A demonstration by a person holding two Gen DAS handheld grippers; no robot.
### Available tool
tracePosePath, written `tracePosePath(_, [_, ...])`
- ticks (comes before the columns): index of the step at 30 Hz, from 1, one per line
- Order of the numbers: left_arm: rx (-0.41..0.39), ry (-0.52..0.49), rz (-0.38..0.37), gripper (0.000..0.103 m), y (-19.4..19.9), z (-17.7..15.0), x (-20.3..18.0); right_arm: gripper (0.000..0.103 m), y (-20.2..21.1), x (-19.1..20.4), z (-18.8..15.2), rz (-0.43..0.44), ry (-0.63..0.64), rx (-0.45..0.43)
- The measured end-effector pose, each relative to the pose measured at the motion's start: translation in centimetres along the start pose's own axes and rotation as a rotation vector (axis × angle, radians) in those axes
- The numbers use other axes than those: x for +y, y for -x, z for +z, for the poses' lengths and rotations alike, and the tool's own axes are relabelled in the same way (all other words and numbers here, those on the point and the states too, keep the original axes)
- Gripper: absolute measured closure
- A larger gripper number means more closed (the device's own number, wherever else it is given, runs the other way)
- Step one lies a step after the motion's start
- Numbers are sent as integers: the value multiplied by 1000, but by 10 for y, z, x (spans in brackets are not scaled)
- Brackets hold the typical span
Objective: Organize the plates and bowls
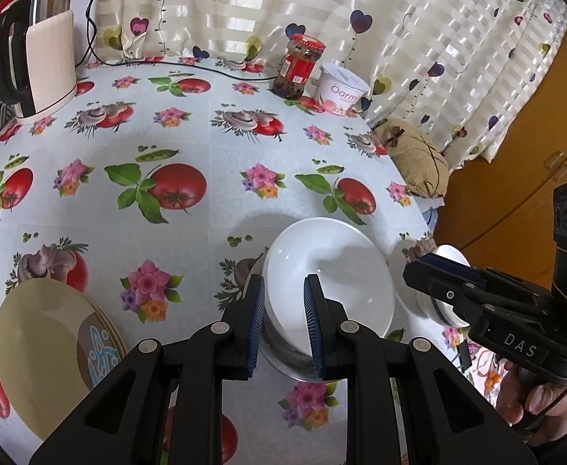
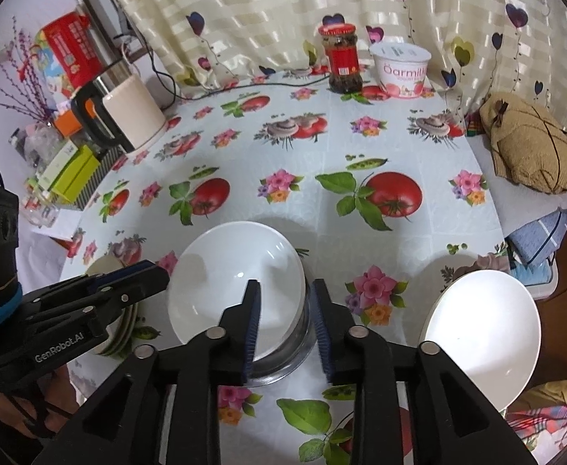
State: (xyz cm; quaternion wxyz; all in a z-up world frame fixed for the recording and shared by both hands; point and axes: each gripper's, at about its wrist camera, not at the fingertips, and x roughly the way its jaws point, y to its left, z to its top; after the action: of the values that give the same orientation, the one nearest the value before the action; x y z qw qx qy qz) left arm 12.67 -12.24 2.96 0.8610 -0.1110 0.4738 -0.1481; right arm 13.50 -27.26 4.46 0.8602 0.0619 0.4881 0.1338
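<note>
The left gripper [image 1: 283, 321] sat nearest the lens, its blue-padded jaws spread to either side of the near rim of a white bowl [image 1: 330, 271] without visibly pressing on it. The right gripper [image 2: 285, 325] likewise stood parted over that bowl's right rim, one pad inside and one outside, and no squeeze could be seen. The white bowl, glossy and plain, sat mouth-up and slightly tilted inside a steel bowl [image 2: 287, 360] whose rim showed beneath it. A second white bowl [image 2: 481, 333] lay to its right at the table's edge, also mouth-up. To the white bowl's left rested a stack of yellow-green plates [image 1: 47, 341], flat, about three by their edges, the top one bearing a brown and blue motif. All stood on a round table under a tablecloth [image 1: 206, 147] printed with tomatoes and flowers. Far beyond the white bowl stood one red-lidded jar [image 1: 299, 66] and one yoghurt tub [image 1: 341, 91], side by side; one kettle [image 1: 47, 66] stood far left.
</note>
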Motion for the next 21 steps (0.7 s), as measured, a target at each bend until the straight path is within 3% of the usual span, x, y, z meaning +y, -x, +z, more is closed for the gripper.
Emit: tracePosePath(21, [-25,-67,-30,81,10,6,-30,68,29,-13,-3,-24,-32,-54])
